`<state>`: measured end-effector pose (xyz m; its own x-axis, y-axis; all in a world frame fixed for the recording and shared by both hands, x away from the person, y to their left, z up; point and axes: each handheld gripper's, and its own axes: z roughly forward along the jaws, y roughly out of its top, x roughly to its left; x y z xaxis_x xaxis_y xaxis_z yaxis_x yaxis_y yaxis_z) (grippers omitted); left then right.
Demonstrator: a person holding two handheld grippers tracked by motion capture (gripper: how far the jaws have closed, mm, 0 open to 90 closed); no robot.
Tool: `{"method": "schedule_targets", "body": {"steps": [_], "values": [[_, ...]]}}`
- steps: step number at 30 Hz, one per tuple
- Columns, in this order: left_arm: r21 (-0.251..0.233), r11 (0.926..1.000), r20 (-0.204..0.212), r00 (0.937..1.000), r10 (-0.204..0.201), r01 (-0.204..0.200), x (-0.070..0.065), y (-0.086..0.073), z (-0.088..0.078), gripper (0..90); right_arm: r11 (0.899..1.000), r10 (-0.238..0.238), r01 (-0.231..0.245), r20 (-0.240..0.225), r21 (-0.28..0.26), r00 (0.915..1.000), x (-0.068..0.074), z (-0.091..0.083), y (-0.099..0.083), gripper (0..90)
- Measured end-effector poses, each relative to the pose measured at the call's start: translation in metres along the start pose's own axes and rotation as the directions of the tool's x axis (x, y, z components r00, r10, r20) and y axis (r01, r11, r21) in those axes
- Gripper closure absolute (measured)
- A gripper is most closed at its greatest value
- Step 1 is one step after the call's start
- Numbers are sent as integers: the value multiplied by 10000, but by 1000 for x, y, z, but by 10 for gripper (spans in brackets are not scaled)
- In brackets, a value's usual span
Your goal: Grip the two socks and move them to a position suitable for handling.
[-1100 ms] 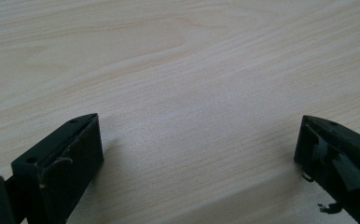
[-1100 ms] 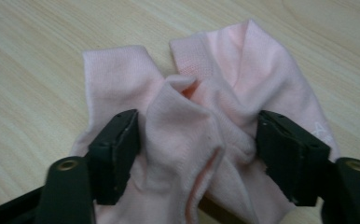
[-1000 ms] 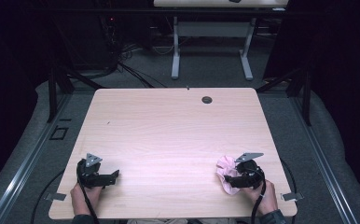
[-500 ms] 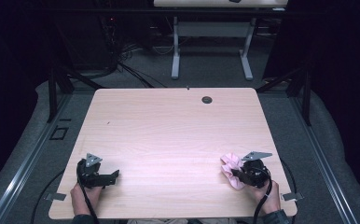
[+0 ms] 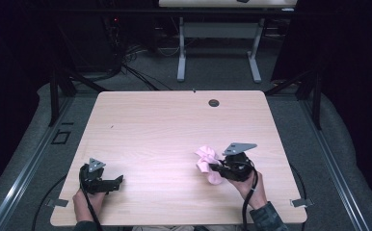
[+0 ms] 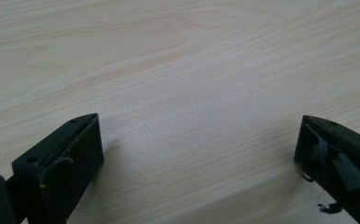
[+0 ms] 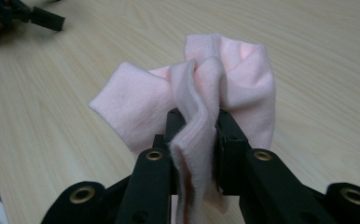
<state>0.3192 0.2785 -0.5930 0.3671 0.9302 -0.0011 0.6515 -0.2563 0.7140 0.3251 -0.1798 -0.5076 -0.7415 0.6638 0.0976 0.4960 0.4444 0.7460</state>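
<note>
Right gripper (image 5: 216, 167), high view: it has moved inward from the table's (image 5: 174, 125) right edge, carrying the pink cloth (image 5: 206, 161). Left gripper (image 5: 115, 180) has stayed put.

Left gripper view: jaws spread over bare wood.

Right gripper view: jaws pinch the bunched cloth (image 7: 201, 98).

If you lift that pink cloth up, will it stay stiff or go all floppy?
Probably floppy: the pink cloth is bunched into soft folds where the right tongs pinch it. It looks light and fuzzy, so it likely won't slip out. It shouldn't roll or break.
</note>
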Motion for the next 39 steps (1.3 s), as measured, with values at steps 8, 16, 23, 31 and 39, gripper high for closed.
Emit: {"method": "schedule_targets", "body": {"steps": [8,16,23,31,39], "values": [[0,10000,-1,10000,2,-2,0,0,0,8,9908,-592,717,-1089,1148,9923,11,69,4,767],[-8,10000,-2,10000,-5,5,0,0,0,8,9836,-736,902,-1088,1564,9913,12,92,-3,664],[-3,10000,-6,10000,2,-2,0,0,0,8,9925,-775,846,-807,887,9937,15,73,0,298],[8,10000,-12,10000,1,-1,0,0,0,8,9989,-432,422,-565,-187,9975,10,23,-4,249],[169,9985,-57,9986,-528,529,-6,2,-5,21,9990,-8,18,-235,444,9997,15,18,-23,419]]}}
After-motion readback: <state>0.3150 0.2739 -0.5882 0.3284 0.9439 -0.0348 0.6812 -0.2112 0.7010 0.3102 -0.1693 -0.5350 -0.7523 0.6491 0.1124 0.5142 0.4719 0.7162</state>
